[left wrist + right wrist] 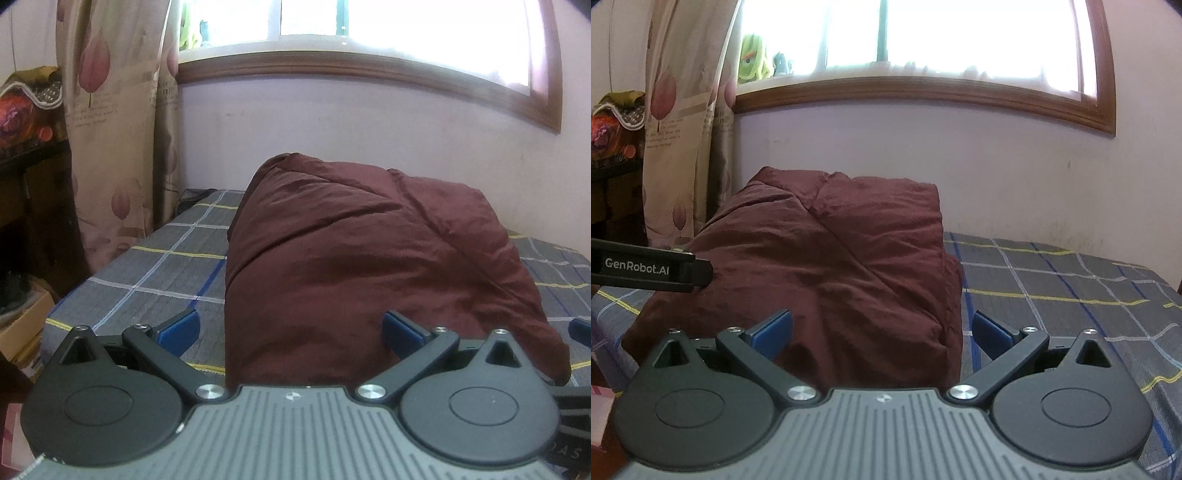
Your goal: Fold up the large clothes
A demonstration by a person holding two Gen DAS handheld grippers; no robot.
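Note:
A dark maroon garment (369, 258) lies folded into a thick bundle on the grey plaid bed (147, 266). My left gripper (290, 330) is open and low at the bundle's near edge. Its left pad is over the bedsheet and its right pad is against the cloth. In the right wrist view the same garment (831, 266) fills the middle. My right gripper (882, 330) is open at its near right corner, one pad in front of the cloth and one over the sheet. The left gripper's black body (646, 271) reaches in from the left beside the bundle.
The bed (1071, 295) stands against a pale wall under a wood-framed window (923, 37). A flower-print curtain (110, 147) hangs at the bed's far left corner. Dark furniture with colourful bundles (26, 110) and cardboard boxes (22, 332) stand left of the bed.

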